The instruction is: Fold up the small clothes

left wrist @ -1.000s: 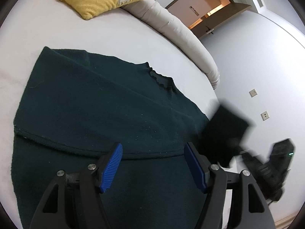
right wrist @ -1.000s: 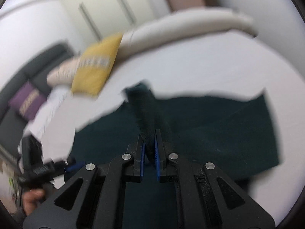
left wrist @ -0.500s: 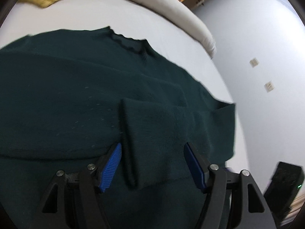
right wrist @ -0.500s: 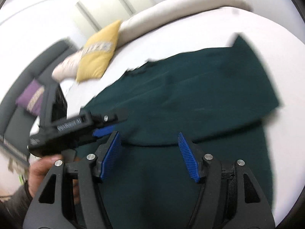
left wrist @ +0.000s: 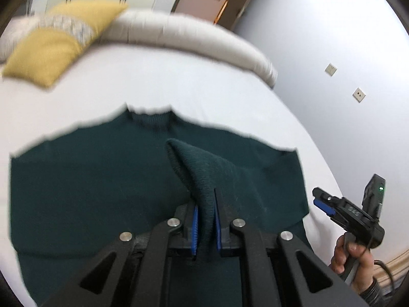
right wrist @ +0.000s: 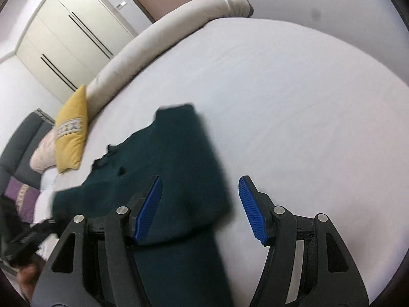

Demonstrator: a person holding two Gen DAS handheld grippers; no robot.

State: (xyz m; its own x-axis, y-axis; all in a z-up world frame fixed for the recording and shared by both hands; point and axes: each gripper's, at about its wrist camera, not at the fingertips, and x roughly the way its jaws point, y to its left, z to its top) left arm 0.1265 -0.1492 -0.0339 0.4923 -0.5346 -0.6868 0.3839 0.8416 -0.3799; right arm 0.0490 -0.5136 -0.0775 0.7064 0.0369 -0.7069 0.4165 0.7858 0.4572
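Note:
A dark green sweater (left wrist: 89,179) lies flat on the white bed, collar toward the far side. My left gripper (left wrist: 205,223) is shut on the sweater's folded sleeve end (left wrist: 202,176) and lifts it above the body of the garment. My right gripper (right wrist: 199,209) is open and empty, hovering over the sweater's right edge (right wrist: 173,168) and the bare sheet. The right gripper also shows in the left wrist view (left wrist: 324,204), held by a hand at the bed's right edge.
A white bed sheet (right wrist: 294,102) spreads wide to the right. A yellow pillow (left wrist: 56,46) and a long cream bolster (left wrist: 179,38) lie at the head of the bed. A wall with sockets (left wrist: 358,94) stands to the right. A wardrobe (right wrist: 66,38) stands behind.
My left gripper has closed on the sleeve end and raised it. My right gripper let go of the sleeve, opened, and moved off to the right edge of the sweater.

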